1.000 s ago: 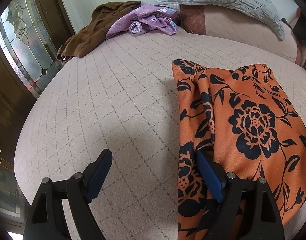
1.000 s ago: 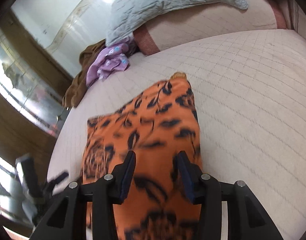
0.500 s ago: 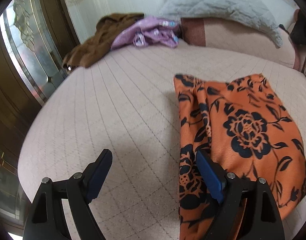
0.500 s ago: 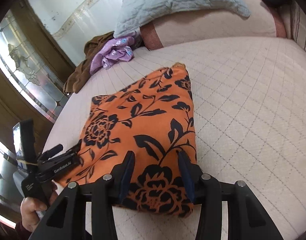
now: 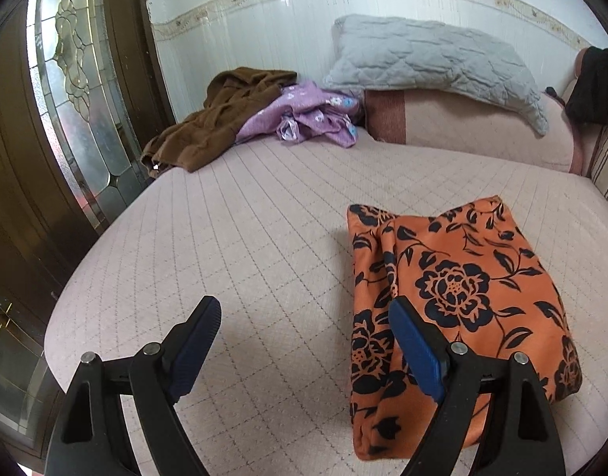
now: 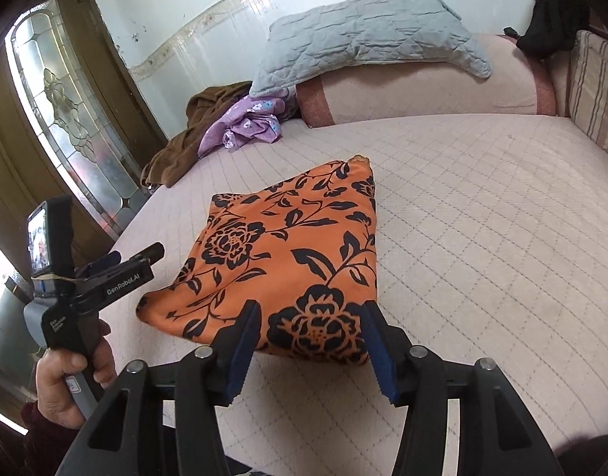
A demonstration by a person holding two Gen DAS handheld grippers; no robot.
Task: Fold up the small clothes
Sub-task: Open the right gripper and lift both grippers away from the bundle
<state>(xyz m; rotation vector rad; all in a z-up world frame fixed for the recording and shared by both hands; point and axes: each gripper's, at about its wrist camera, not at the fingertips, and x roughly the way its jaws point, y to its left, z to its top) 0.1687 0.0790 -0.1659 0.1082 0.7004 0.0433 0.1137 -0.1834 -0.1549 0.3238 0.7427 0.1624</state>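
Observation:
A folded orange garment with black flowers (image 5: 455, 289) (image 6: 288, 250) lies flat on the pink quilted bed (image 5: 244, 238). My left gripper (image 5: 304, 305) (image 6: 135, 256) hovers open over bare quilt at the garment's left edge, its right finger in front of the cloth, nothing between the pads. A hand (image 6: 72, 380) holds it. My right gripper (image 6: 311, 309) hangs above the garment's near edge with its jaws opening. The cloth lies beyond the pads, which do not press on it.
A brown garment (image 5: 212, 123) and a purple flowered one (image 5: 308, 117) are heaped at the bed's far left corner. A grey pillow (image 5: 435, 59) rests on a pink bolster (image 5: 474, 131). A wooden door with leaded glass (image 5: 74, 91) stands by the bed's left edge.
Both grippers have drawn back and risen, so the garment looks smaller and farther off. The right jaws have widened. The garment has stayed in place on the bed.

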